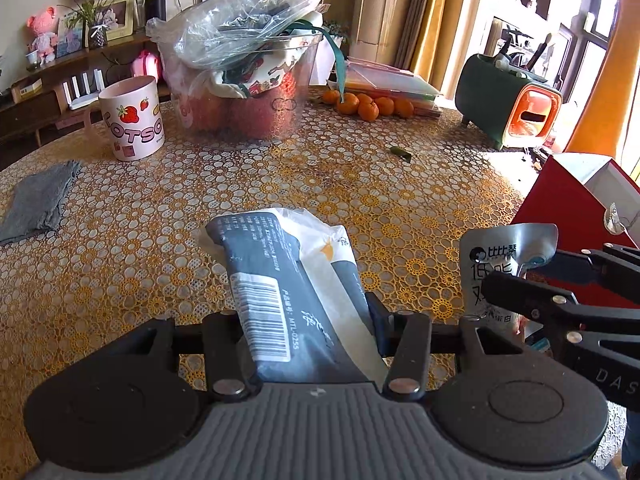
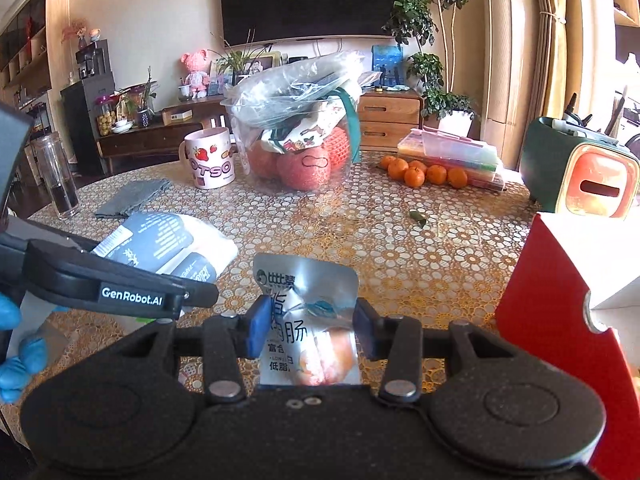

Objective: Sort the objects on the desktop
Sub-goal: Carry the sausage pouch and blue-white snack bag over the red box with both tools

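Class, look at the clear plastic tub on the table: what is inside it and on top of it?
Inside the clear tub sit red-orange round fruits, one in red netting. A printed cloth and crumpled plastic bag pile on top, hiding whatever lies deeper.

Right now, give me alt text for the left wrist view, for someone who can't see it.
The left gripper is shut on a dark blue and white packet above a yellow floral tablecloth. At right, the right gripper holds a silver snack pouch beside a red box; a strawberry mug stands behind.
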Tool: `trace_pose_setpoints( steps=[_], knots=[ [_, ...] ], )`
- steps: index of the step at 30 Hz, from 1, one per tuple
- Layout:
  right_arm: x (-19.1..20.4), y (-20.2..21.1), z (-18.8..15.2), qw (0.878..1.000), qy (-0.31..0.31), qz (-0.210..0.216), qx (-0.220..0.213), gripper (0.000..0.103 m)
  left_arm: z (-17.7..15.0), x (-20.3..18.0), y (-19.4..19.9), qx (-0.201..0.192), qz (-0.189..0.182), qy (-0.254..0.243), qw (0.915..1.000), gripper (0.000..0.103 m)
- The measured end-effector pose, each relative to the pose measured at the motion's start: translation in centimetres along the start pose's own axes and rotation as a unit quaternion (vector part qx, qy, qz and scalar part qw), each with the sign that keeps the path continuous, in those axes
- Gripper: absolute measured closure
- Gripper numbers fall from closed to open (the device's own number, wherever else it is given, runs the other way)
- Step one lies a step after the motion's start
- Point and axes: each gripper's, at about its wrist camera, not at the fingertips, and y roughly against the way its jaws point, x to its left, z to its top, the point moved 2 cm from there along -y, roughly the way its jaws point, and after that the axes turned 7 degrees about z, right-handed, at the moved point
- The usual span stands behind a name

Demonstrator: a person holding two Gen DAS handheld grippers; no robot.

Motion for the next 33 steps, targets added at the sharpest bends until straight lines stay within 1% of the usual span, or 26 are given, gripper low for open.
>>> trace_pose_setpoints(
  steps=[8,13,25,33],
  knots=[
    [-1.0,3.8,0.5,1.0,-0.013,-0.004,-0.026,0.06,0.1,-2.4,2.9,-0.015,-0.012,-0.011,0.9998,0.055],
    [-1.9,6.2,0.9,0.999,-0.019,-0.01,-0.038,0.06,0.3,-4.4,4.7,-0.02,-0.026,-0.02,0.9992,0.055],
    [-4.6,11.7,1.8,0.997,-0.025,-0.026,-0.073,0.06,1.4,-9.0,7.9,-0.042,-0.048,-0.046,0.9969,0.055],
    [-7.1,14.1,2.7,0.997,-0.018,-0.038,-0.067,0.059,2.1,-12.4,9.2,-0.054,-0.059,-0.07,0.9943,0.055]
  ],
)
